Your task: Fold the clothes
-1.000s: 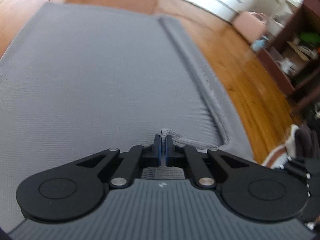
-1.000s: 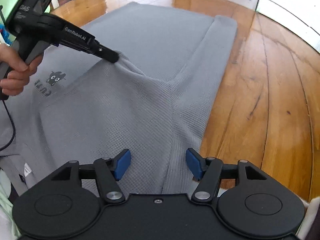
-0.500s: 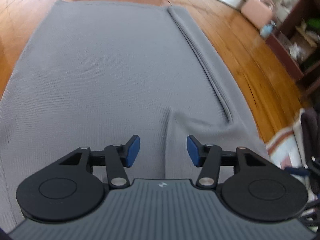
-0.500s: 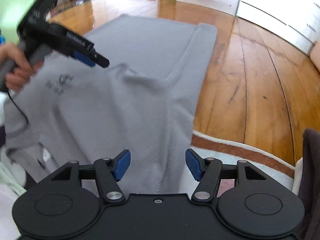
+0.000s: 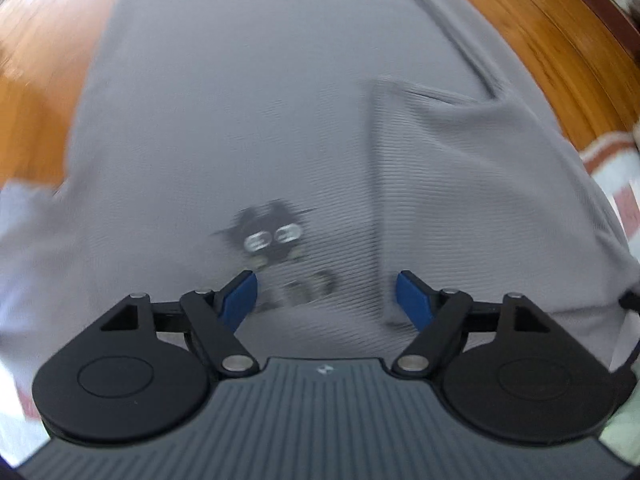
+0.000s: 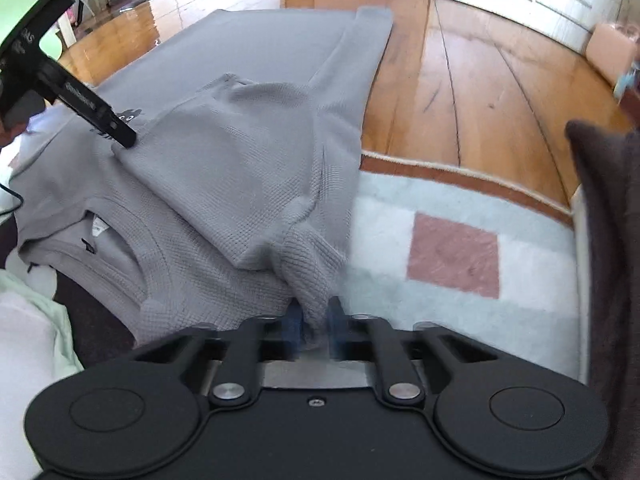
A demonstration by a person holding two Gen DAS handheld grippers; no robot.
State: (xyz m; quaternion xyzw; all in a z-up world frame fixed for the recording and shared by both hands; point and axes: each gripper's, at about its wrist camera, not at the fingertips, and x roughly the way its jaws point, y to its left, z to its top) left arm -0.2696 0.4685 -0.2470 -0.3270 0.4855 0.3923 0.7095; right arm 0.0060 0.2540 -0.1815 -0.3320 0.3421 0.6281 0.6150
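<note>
A grey waffle-knit shirt (image 6: pixel 240 168) with a small black cat print (image 5: pixel 272 236) lies spread on the wooden floor (image 6: pixel 460 92), its near end reaching onto a pale rug (image 6: pixel 452 256) with a pink square. The right gripper (image 6: pixel 316 324) is closing on a bunched bit of the shirt's shoulder or sleeve edge; fabric sits pinched between its blue pads, so it looks like a grasp is being made. The left gripper (image 5: pixel 326 294) is opening, its blue pads spread wide above the chest print with nothing between them. In the right wrist view its black tip rests near the edge of a flap of fabric already turned inward over the chest. Judging from how things lie, the right sleeve side has been brought in along the body's length, while the neckline and the left side lie unfolded and the long body stretches out flat. The fold seems at an early stage: the other side and the lengthwise folds remain.
</note>
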